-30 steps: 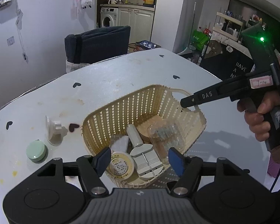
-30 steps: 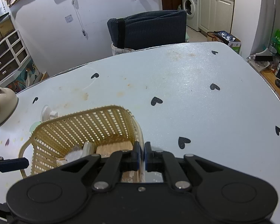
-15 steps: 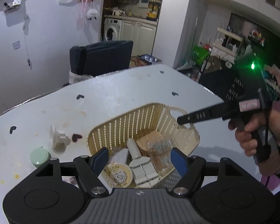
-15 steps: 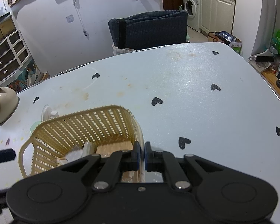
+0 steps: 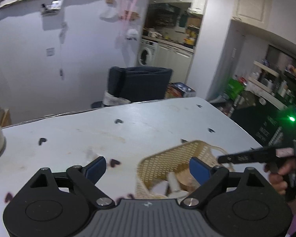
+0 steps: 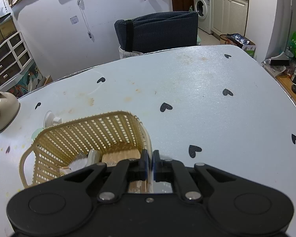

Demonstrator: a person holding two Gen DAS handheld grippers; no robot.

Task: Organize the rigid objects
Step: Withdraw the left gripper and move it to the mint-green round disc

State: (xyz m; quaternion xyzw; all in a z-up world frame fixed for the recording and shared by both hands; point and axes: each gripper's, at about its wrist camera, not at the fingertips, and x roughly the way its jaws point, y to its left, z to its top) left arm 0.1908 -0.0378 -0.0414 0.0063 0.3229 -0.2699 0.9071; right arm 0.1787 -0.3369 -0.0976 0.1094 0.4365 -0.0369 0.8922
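A tan woven plastic basket [image 6: 84, 136] stands on the white table and holds several small objects, among them a wooden block [image 6: 120, 155] and a white tube. It also shows blurred in the left wrist view [image 5: 167, 164]. My right gripper [image 6: 149, 160] is shut on the basket's near right rim, with the rim between its pads. My left gripper [image 5: 146, 167] is open and empty, raised above the table to the left of the basket. The right gripper [image 5: 246, 158] shows in the left wrist view, held by a hand.
A white suction hook [image 6: 52, 119] and a pale green round lid [image 6: 34, 136] lie on the table just behind the basket. A cream cat-shaped dish [image 6: 3, 111] sits at the table's left edge. A dark chair [image 6: 157, 33] stands behind the table.
My left gripper has lifted and tilted upward and moved left, away from the basket; the view is now blurred. The right gripper and the basket have stayed in place.
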